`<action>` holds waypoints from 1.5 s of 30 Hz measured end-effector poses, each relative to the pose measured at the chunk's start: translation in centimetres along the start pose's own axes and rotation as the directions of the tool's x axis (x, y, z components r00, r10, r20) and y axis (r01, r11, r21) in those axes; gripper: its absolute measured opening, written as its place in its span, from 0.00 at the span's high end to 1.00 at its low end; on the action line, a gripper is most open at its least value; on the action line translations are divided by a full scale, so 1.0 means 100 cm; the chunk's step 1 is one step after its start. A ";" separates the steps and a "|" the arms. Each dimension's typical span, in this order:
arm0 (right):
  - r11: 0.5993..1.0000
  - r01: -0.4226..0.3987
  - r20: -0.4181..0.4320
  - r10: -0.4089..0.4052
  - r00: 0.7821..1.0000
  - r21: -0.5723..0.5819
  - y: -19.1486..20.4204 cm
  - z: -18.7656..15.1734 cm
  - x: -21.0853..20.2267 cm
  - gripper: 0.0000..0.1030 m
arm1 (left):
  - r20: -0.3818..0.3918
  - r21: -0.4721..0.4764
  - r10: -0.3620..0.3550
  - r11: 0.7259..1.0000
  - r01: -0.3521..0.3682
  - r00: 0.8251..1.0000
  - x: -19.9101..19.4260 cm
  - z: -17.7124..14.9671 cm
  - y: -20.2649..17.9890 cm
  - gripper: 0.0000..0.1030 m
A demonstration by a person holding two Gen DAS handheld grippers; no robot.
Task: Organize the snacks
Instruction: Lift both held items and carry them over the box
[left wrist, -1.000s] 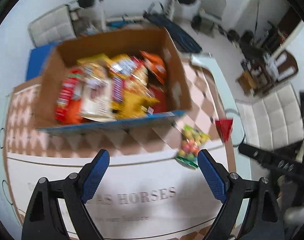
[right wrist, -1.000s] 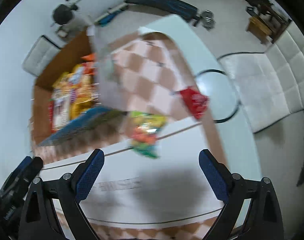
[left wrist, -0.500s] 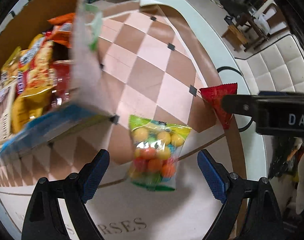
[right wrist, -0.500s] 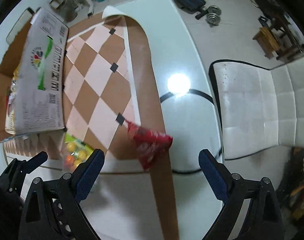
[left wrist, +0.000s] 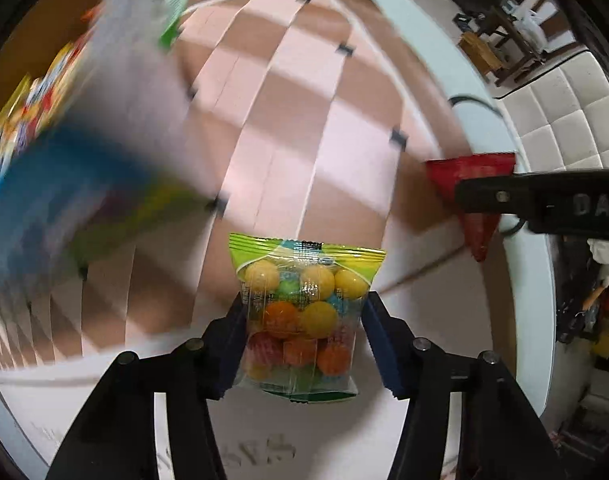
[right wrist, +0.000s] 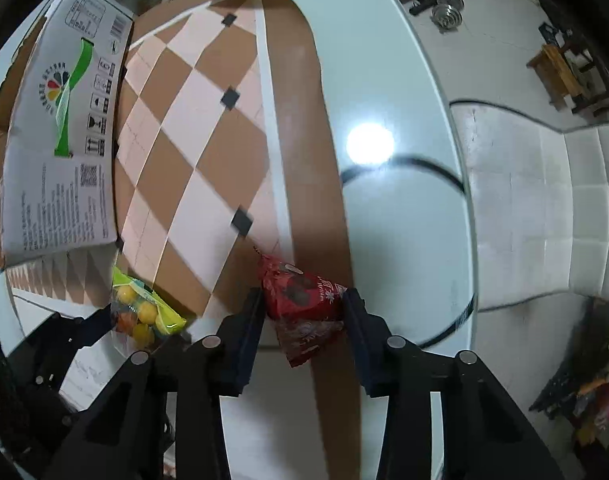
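A clear bag of coloured candy balls (left wrist: 304,304) with a green top lies on the white strip of the table mat. My left gripper (left wrist: 302,314) points down over it. Its jaws are closing, and both blue pads touch the bag's sides. The same bag (right wrist: 144,308) shows at lower left in the right wrist view. A red foil snack packet (right wrist: 304,312) lies at the mat's brown border, and my right gripper (right wrist: 302,300) is shut on it. In the left wrist view the red packet (left wrist: 468,168) sits at the right, partly behind a black finger of the right gripper.
A cardboard box (right wrist: 56,132) full of snacks stands at the left on the chequered mat (right wrist: 192,140); it is blurred in the left wrist view. The white table (right wrist: 384,80) curves away to the right, with a white padded chair (right wrist: 544,220) beyond its edge.
Both grippers have come down onto the table. The left jaws have narrowed around the candy bag, and the right jaws have shut on the red packet.
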State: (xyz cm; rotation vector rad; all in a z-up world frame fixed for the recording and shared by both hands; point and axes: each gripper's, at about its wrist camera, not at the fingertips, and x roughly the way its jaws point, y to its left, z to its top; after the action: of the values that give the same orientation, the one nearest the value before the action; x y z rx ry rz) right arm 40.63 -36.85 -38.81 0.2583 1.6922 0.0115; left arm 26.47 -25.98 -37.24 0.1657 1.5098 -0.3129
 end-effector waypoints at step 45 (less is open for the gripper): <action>0.988 -0.119 0.132 0.130 0.983 -0.094 0.131 -0.112 -0.072 0.56 | 0.118 -0.215 -0.092 0.970 0.115 0.989 -0.134 -0.100 0.123 0.55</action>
State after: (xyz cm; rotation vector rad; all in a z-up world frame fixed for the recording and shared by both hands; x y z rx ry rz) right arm 32.66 -23.77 -28.18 0.2935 1.5322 0.1564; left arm 20.25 -10.01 -25.62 -0.1063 1.4378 -0.2307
